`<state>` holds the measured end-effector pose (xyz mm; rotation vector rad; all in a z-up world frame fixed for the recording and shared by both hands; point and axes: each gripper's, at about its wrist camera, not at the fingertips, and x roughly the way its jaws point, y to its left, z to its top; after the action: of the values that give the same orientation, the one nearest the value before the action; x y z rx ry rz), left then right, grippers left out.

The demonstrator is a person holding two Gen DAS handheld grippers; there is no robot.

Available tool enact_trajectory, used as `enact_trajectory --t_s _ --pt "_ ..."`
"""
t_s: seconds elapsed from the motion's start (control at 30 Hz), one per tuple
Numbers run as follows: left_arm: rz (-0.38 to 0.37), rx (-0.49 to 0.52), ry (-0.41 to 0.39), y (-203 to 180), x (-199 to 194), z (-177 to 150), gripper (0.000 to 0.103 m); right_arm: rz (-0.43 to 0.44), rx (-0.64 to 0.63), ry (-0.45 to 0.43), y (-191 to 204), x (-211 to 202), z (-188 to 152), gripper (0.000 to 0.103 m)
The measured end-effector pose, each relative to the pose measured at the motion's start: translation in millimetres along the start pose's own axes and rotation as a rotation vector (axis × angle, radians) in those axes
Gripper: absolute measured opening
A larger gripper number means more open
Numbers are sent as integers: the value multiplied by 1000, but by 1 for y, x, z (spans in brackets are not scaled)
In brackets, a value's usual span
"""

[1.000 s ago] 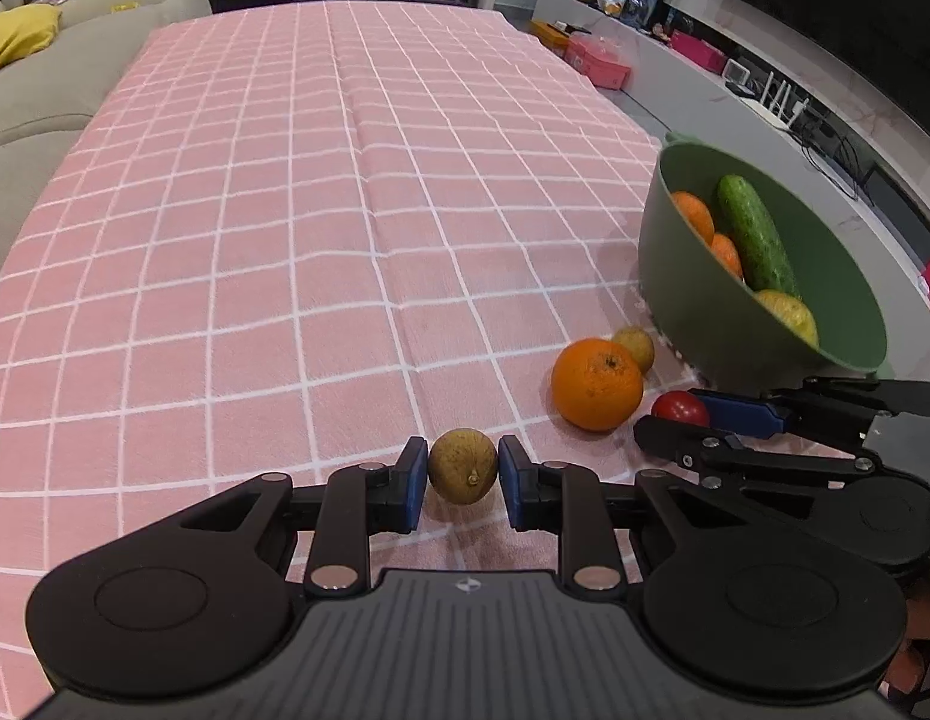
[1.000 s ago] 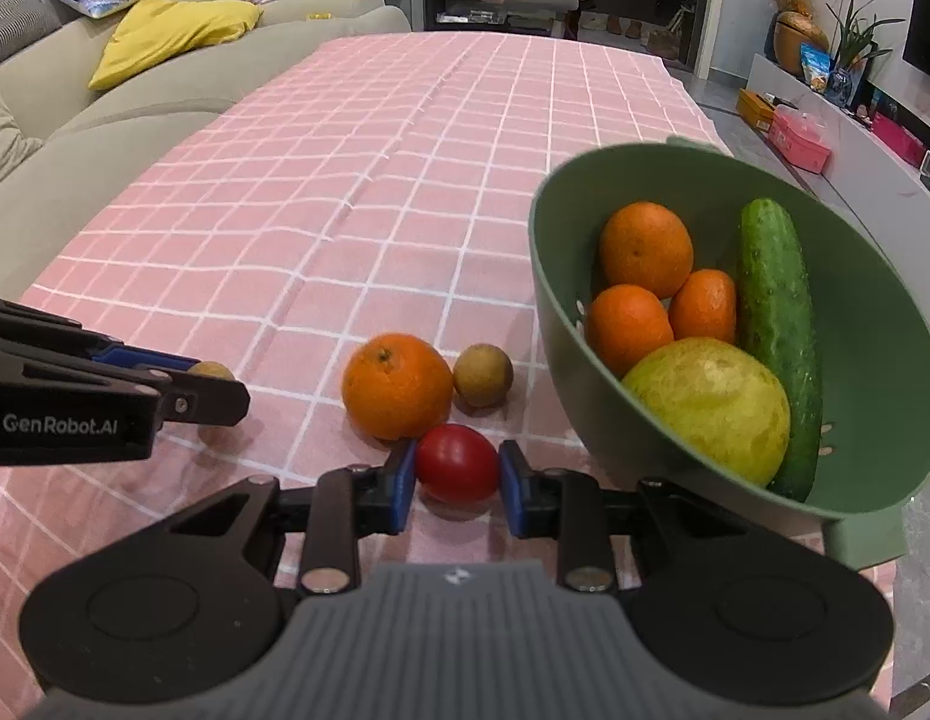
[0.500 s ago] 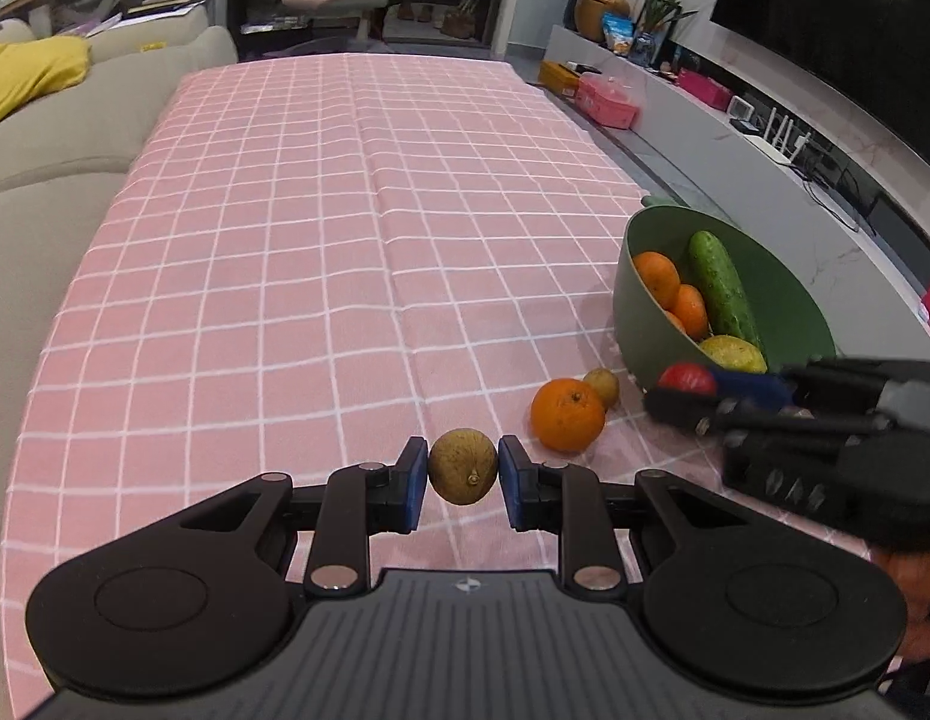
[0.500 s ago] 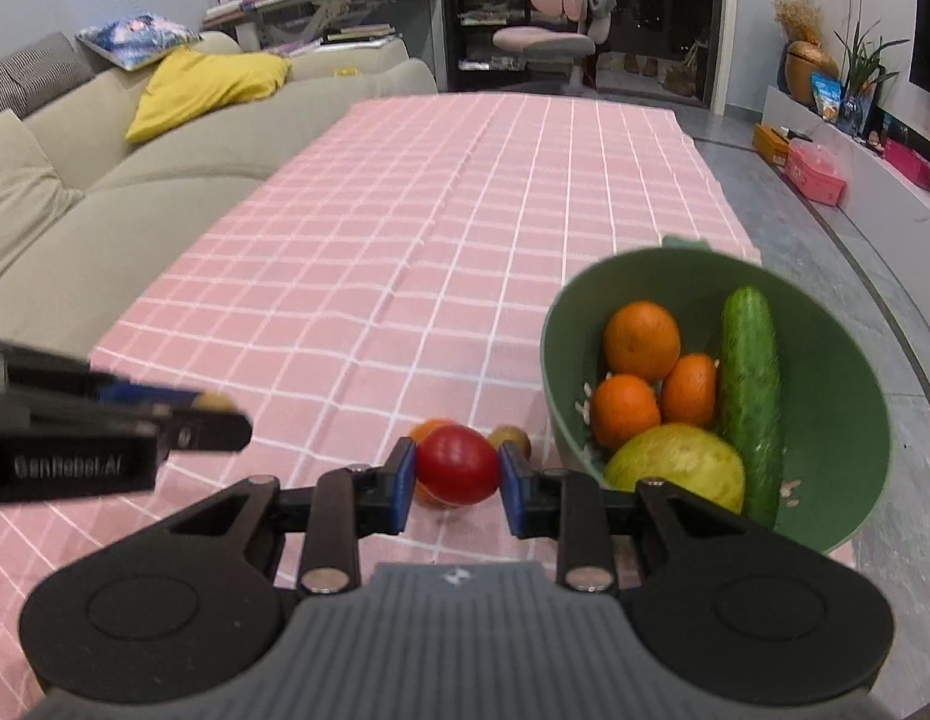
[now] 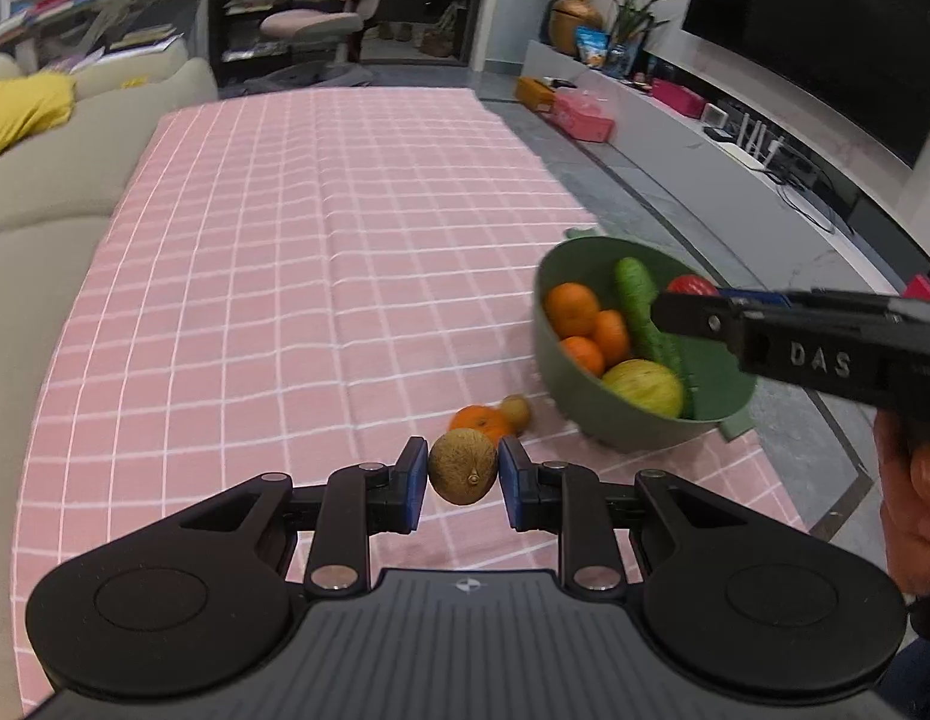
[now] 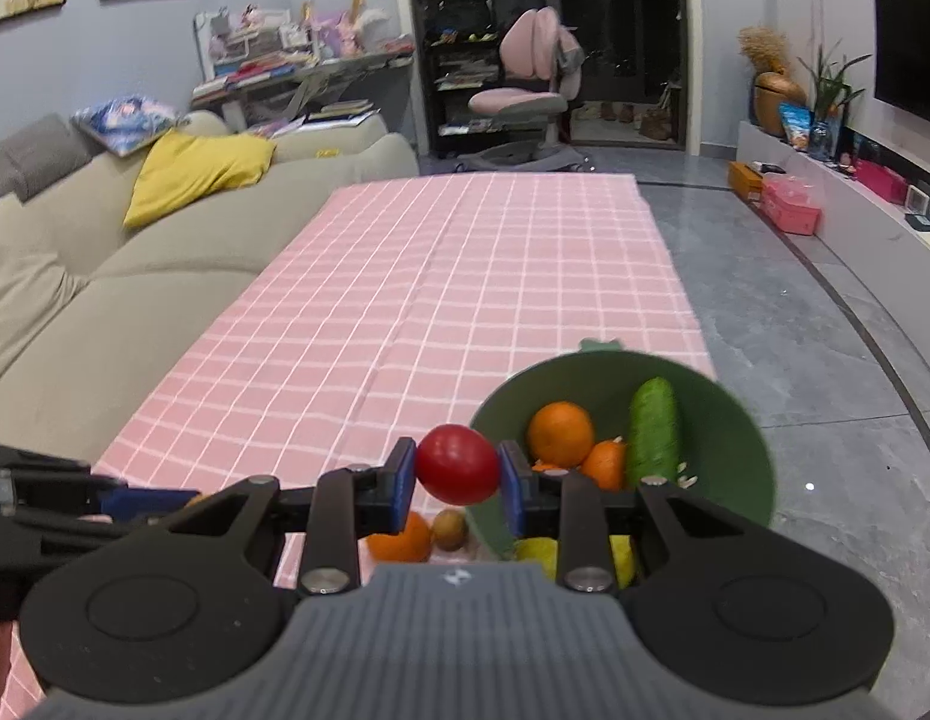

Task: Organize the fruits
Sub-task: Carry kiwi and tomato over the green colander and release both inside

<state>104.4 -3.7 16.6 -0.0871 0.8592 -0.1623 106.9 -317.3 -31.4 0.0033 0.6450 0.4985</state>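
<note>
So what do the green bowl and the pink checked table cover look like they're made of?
Green bowl: looks like matte moulded plastic, with a uniform colour, a dull sheen, a thin wall and what seem to be small drain slots near the fruit. Hard to be sure from here.
Table cover: apparently a thin woven or coated cloth; it drapes over the table edges and shows a faint crease. The views leave open which of the two it is.
</note>
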Motion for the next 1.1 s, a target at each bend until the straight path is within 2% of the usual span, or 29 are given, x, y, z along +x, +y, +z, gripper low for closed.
enact_trajectory --t_s 0.4,0.73,0.97,1.1 --pt "-13 99 -65 -48 -15 43 29 -4 40 -80 -37 -35 27 26" --pt "-97 156 -165 -95 -10 93 29 -45 151 -152 -106 -51 53 26" --pt "-109 207 -116 -117 38 101 29 -70 171 -132 -131 -37 57 26" --pt "-121 235 -73 -131 62 93 29 -78 197 -107 -141 -26 59 26"
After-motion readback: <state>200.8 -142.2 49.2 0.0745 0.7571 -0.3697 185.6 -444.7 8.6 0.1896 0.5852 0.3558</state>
